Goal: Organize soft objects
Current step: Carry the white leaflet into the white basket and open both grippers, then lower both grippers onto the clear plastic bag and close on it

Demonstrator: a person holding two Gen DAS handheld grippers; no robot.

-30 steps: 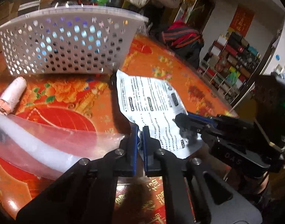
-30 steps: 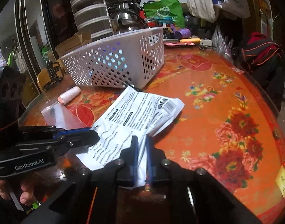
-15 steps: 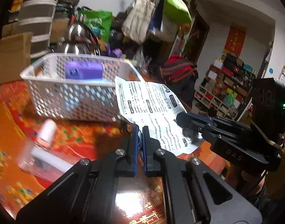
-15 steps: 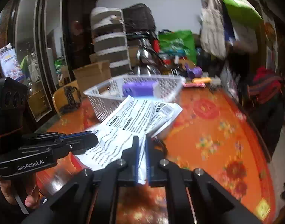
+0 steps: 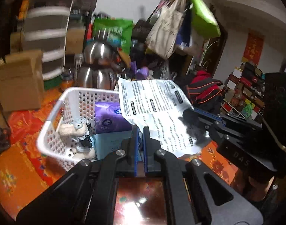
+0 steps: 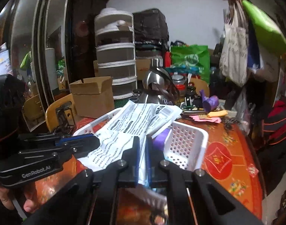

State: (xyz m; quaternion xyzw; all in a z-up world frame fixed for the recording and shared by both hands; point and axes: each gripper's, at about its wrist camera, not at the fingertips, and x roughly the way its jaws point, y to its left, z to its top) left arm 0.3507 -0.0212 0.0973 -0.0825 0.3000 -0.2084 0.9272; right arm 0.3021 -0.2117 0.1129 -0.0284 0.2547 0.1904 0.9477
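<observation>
Both my grippers are clamped on the white printed packet, one edge each: my left gripper pinches its near-left edge, my right gripper its near-right edge. The packet hangs in the air between them, stretched over the near rim of the white basket, which sits on the orange flowered table.

Inside the basket I can see a purple tissue pack, a pale blue pack under it and a small plush toy at the left end.

Here's the risk, as I judge it. The packet is floppy and only thin edges are nipped, so a jerk or the two grips pulling apart could slip it out or tear it. Let go too near and it drapes over the rim and slides back to the table. Come down low and my fingers could catch the light basket and shove it. The tissue pack stands tall, so the packet may perch on top instead of settling.
</observation>
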